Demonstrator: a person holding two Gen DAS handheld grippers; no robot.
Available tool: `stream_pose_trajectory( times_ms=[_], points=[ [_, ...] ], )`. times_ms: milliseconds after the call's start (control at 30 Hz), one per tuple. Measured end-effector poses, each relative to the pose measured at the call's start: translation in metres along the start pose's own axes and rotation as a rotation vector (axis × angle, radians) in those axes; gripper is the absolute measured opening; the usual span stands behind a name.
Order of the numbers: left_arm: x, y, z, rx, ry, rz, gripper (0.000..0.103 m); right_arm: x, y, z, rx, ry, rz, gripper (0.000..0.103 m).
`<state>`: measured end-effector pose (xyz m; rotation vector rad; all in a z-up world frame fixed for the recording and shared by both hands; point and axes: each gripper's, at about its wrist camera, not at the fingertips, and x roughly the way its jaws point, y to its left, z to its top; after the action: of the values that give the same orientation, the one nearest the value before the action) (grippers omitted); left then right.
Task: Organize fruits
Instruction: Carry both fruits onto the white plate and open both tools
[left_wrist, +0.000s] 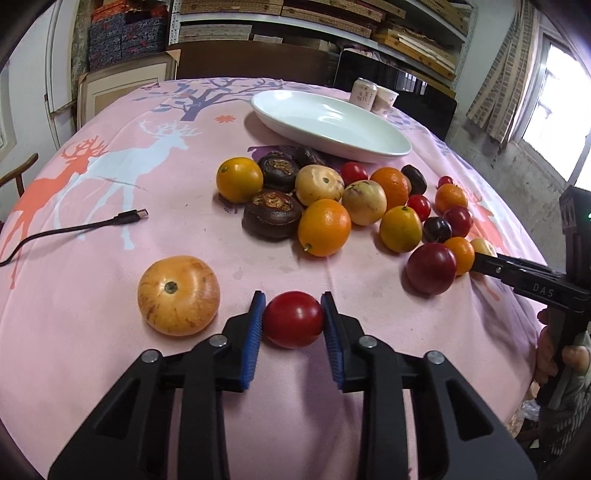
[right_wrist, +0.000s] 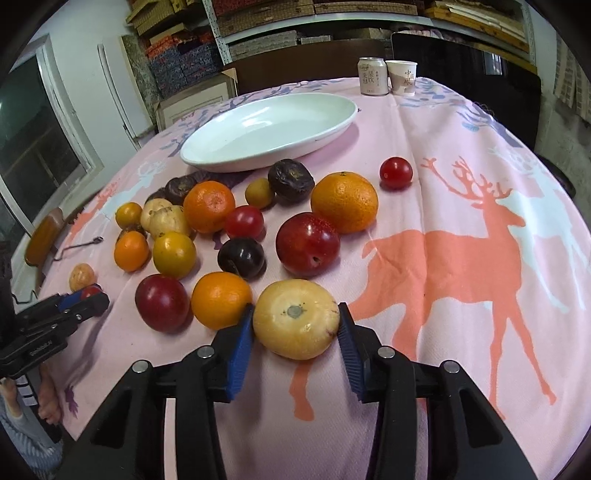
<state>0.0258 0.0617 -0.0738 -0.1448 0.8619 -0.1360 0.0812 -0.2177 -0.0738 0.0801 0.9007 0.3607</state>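
Observation:
My left gripper is shut on a small red fruit that rests on the pink deer tablecloth. A striped orange fruit lies just left of it. My right gripper is shut on a pale yellow round fruit at the near edge of the fruit pile. The pile holds oranges, red plums, dark fruits and small tomatoes. An empty white oval plate stands behind the pile. The right gripper also shows in the left wrist view, and the left gripper in the right wrist view.
A drink can and a paper cup stand at the table's far edge. A black USB cable lies on the left of the cloth. Shelves with boxes stand behind the table. A wooden chair is at the left.

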Motion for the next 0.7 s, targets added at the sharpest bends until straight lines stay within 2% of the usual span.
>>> stream_pose_trajectory(
  times_ms=[133, 233, 300, 433, 567, 633, 700],
  points=[
    [-0.001, 0.001, 0.002, -0.005, 0.001, -0.011, 0.029, -0.005, -0.005, 0.001, 0.022, -0.017, 0.022, 0.044],
    [-0.004, 0.001, 0.021, 0.01, -0.008, -0.03, 0.029, -0.017, -0.004, 0.011, 0.009, -0.058, 0.014, 0.044],
    [-0.006, -0.004, 0.044, 0.035, -0.038, -0.022, 0.029, -0.026, -0.005, 0.033, -0.007, -0.097, 0.009, 0.044],
    [0.01, -0.022, 0.11, 0.105, -0.102, -0.009, 0.029, -0.025, -0.005, 0.099, -0.027, -0.182, 0.004, 0.044],
    [0.052, -0.035, 0.169, 0.117, -0.108, -0.013, 0.03, 0.011, -0.002, 0.159, -0.029, -0.161, 0.031, 0.044],
    [0.078, -0.036, 0.192, 0.102, -0.083, -0.014, 0.03, 0.039, 0.0, 0.187, -0.04, -0.135, 0.022, 0.044],
    [0.103, -0.033, 0.208, 0.091, -0.051, -0.008, 0.03, 0.059, -0.002, 0.2, -0.046, -0.119, 0.008, 0.044]
  ],
)
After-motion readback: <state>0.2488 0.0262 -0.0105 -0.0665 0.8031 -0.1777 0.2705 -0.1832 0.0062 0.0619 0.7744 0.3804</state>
